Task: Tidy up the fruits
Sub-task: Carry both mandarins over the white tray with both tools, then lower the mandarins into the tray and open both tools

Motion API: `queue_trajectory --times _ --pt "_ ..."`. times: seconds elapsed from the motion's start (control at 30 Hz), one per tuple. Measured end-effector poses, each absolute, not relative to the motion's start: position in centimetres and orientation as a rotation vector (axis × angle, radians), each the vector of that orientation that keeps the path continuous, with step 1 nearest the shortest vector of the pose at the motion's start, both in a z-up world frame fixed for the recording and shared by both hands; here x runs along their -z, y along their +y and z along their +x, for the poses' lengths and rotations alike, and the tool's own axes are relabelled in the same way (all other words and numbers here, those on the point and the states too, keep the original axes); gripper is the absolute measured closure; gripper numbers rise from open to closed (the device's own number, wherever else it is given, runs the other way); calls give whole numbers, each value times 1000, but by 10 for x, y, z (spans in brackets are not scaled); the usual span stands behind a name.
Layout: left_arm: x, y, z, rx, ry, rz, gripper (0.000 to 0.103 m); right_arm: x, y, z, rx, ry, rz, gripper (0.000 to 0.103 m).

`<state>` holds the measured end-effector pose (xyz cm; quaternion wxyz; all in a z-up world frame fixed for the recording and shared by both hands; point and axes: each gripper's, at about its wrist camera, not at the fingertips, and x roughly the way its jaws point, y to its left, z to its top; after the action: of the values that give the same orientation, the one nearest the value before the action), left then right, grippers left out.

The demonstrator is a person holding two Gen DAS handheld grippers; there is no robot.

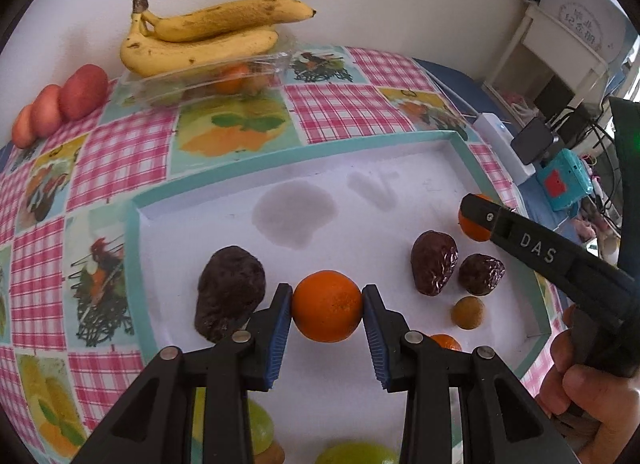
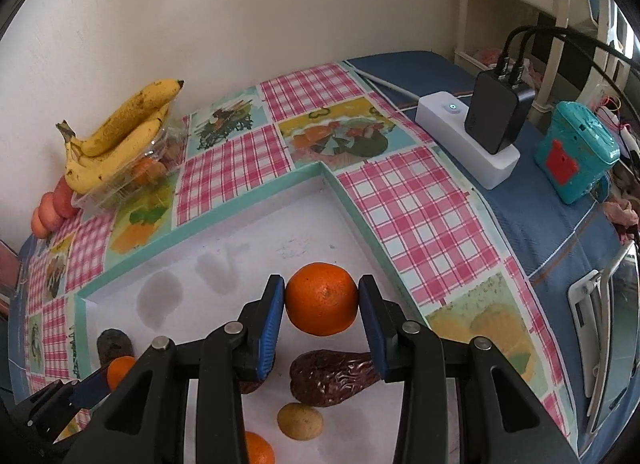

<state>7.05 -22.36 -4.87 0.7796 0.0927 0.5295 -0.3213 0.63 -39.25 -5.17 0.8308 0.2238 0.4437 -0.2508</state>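
My left gripper [image 1: 327, 306] is shut on an orange mandarin [image 1: 327, 306] over the white tray [image 1: 280, 147] with a teal rim. My right gripper [image 2: 322, 300] is shut on a second mandarin [image 2: 322, 300] above the tray's right part; it also shows in the left wrist view [image 1: 472, 223]. In the tray lie a dark wrinkled fruit [image 1: 230, 292], two glossy brown dates [image 1: 434, 268], a small brown round fruit [image 1: 468, 312], another mandarin [image 1: 446, 342] and green fruits [image 1: 260, 428] at the near edge.
Bananas [image 1: 200, 35] rest on a clear plastic box [image 1: 192, 81] by the wall, with red apples [image 1: 60, 103] to its left. A white power strip with a black charger [image 2: 496, 115] and a teal box [image 2: 576, 151] stand at the right, off the checked cloth.
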Motion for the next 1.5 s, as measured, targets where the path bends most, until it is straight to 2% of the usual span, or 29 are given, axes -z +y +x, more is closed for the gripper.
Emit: queue_trajectory --times 0.67,0.77,0.87,0.97,1.1,1.17,1.2,1.33,1.5 --pt "61 -224 75 681 1180 208 65 62 -392 12 519 977 466 63" --pt "62 -225 75 679 1188 209 63 62 -392 12 519 979 467 63" --pt "59 -225 74 676 1178 210 54 62 -391 13 520 982 460 63" --pt "55 -225 73 677 1166 224 54 61 -390 13 518 984 452 61" --pt "45 -225 70 683 1151 222 51 52 -387 13 515 971 430 54" --pt "40 -224 71 675 1146 224 43 47 -386 12 517 961 422 50" --pt "38 -222 72 660 1144 229 40 44 -385 11 518 957 418 45" --pt "30 -208 81 577 1141 222 33 36 -382 8 518 961 408 35" --pt "27 -178 96 452 1131 186 15 33 -372 6 505 978 401 23"
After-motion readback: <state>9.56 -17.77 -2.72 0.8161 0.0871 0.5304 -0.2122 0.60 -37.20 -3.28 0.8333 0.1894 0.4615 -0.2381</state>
